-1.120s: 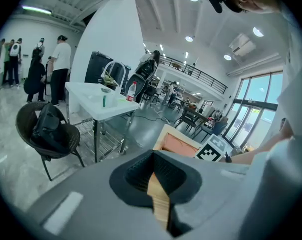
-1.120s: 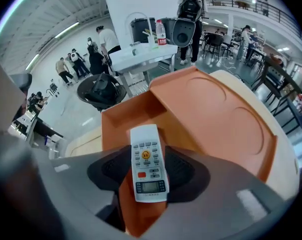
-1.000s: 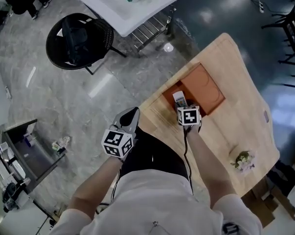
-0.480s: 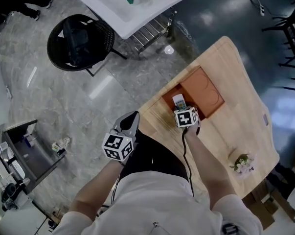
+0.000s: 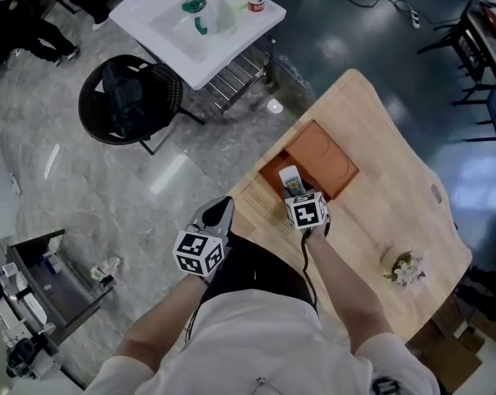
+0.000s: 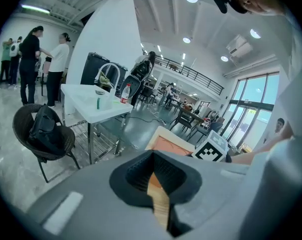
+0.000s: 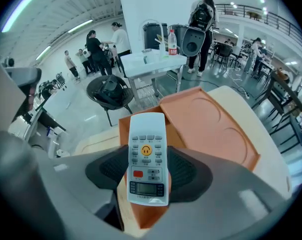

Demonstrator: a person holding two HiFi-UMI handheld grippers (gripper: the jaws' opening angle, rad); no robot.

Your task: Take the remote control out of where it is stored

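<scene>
Right gripper (image 7: pixel 148 173) – jaws clamped on the remote control (image 7: pixel 147 159). We note both dark pads pressed against the long sides of its lower half, level with the display and the red button. The keypad faces the right gripper view's camera, and the upper end of the remote sticks out forward, beyond the jaws.

In the head view the remote control (image 5: pixel 290 180) sits just ahead of the right gripper (image 5: pixel 297 194), over the near left corner of the orange storage box (image 5: pixel 320 156), where the darker open compartment shows. We cannot tell whether its far end touches the box or hangs clear of it. The box's flat part, with two round recesses, lies to the right of the remote. The box rests on the wooden table (image 5: pixel 387 130), near its left edge.

Right arm: forearm bare, stretched forward from the body over the near part of the table, marker cube on top.

Left gripper (image 5: pixel 219 211) – jaws together, nothing between them; the left gripper view (image 6: pixel 153 181) shows only a narrow strip of wood through the slit. We find it off the table, just beside its near left edge and above the floor. The left arm is bent and kept close to the body.
</scene>
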